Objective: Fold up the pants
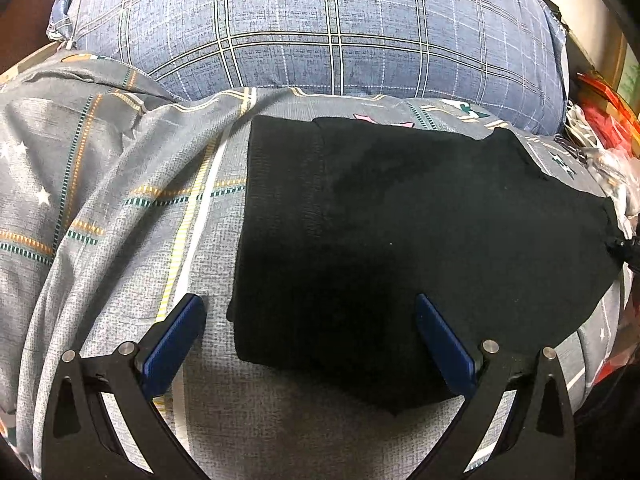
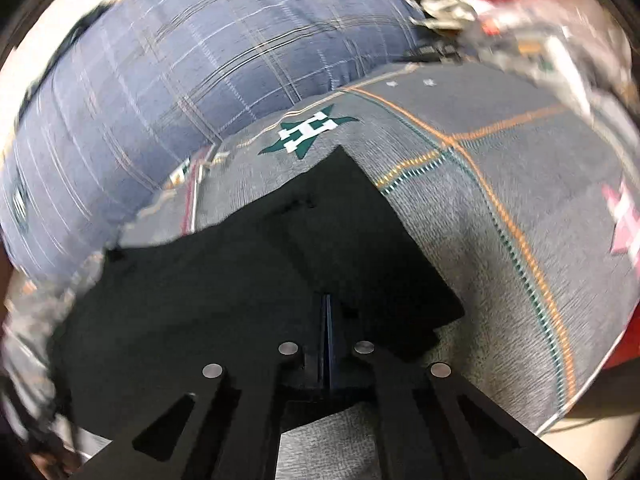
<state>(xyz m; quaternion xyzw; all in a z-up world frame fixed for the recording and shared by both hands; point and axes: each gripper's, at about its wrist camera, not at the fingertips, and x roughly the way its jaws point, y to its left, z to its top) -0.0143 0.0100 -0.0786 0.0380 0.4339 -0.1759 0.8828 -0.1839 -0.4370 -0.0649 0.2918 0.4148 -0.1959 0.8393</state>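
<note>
Grey bedsheet [image 1: 132, 200] holds the black pants [image 1: 400, 220] folded small (nearly done), left gripper [image 1: 308, 328] wide open and empty, right gripper [image 2: 328, 320] pinched tight with nothing seen inside, so one more fold may come next.

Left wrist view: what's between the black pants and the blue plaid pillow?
In the left wrist view, only a strip of grey patterned bedsheet separates the black pants from the blue plaid pillow.

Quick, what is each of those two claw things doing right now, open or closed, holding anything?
Left gripper: open, holding nothing, above the black pants.
Right gripper: closed; whether it pinches the pants cannot be told.
</note>
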